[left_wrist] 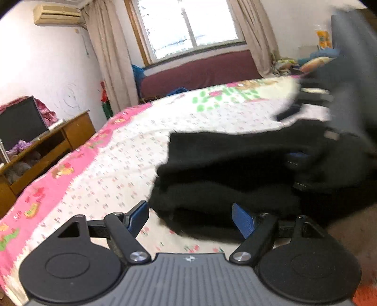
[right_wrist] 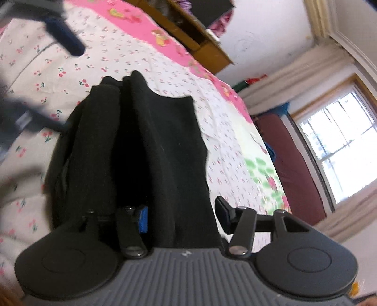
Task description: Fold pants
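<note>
Home bedroom: bed [left_wrist: 122, 150], curtained window [left_wrist: 188, 26] (wall air-conditioner [left_wrist: 56, 14]).

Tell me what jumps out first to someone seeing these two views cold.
The black pants, bunched into a thick folded heap on the cherry-print bedsheet, dominate both views. The right gripper stands wide open with the cloth between its fingers, while the left gripper hangs open at the heap's near edge. Behind, a bright window with beige curtains draws the eye.
</note>
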The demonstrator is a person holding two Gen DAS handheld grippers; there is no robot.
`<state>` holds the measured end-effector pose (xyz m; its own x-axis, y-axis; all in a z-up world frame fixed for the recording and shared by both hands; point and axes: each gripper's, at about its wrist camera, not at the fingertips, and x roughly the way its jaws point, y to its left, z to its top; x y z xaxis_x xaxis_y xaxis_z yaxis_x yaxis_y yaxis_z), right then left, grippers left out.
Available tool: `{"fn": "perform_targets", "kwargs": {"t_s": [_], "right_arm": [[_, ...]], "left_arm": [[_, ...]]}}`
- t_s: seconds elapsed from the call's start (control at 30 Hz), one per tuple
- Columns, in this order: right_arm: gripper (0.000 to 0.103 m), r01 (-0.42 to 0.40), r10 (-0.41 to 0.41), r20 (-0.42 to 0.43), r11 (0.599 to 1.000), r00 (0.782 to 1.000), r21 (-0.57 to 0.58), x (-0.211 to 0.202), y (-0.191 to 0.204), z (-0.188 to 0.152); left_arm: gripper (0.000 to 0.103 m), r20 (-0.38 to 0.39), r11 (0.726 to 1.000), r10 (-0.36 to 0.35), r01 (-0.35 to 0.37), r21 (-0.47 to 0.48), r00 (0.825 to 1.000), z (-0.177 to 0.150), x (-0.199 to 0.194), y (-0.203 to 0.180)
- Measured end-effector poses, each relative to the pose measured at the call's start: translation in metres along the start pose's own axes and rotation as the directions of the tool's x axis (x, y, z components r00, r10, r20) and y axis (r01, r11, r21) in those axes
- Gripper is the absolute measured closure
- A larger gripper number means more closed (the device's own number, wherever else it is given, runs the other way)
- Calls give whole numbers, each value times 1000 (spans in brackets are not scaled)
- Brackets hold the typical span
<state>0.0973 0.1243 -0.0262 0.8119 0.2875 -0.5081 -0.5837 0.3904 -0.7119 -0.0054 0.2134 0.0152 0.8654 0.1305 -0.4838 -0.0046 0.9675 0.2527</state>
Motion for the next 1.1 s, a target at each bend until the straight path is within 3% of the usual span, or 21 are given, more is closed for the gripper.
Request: {"fn": "perform_targets", "kwargs": {"t_s": [0.23, 0.47, 0.53, 0.63, 0.7, 0.73, 0.77, 0.83, 0.87, 0.97, 1.1], "right_arm": [[45, 64, -43, -125, 984, 991, 167, -42, -1, -69], [42, 89, -2, -239, 930, 971, 356, -71, -16, -120], [42, 67, 61, -259, 888, 964, 456, -79, -29, -134], [42, -6, 154, -165, 749, 974, 662, -102, -59, -147], [41, -36, 182, -102, 631, 978, 775, -101, -81, -158], [40, -58, 199, -64, 551, 978, 832, -98, -90, -167], [40, -82, 216, -18, 445, 976, 892, -91, -100, -178], [40, -121, 242, 49, 292, 969, 949, -73, -117, -198], [40, -128, 246, 65, 247, 967, 961, -64, -120, -203], [39, -172, 265, 123, 170, 956, 970, -57, -133, -214], [38, -239, 304, 196, 110, 932, 965, -81, -133, -232]], "left_arm": [[12, 27, 998, -33, 35, -53, 999, 27, 12, -6], [12, 21, 995, -78, 76, 63, 997, 47, 30, -48], [12, 1, 990, -79, 78, 115, 997, 45, 38, -59], [12, -57, 978, -45, 56, 200, 997, 38, 50, -74], [12, -58, 975, -53, 65, 215, 997, 40, 46, -77], [12, -51, 974, -67, 76, 214, 996, 44, 42, -78], [12, -40, 974, -74, 81, 214, 996, 47, 39, -80], [12, -11, 971, -96, 96, 217, 995, 54, 33, -87], [12, -2, 969, -112, 109, 222, 994, 57, 32, -91], [12, 1, 953, -138, 132, 274, 990, 60, 30, -108], [12, -7, 932, -178, 171, 319, 984, 60, 31, -121]]}}
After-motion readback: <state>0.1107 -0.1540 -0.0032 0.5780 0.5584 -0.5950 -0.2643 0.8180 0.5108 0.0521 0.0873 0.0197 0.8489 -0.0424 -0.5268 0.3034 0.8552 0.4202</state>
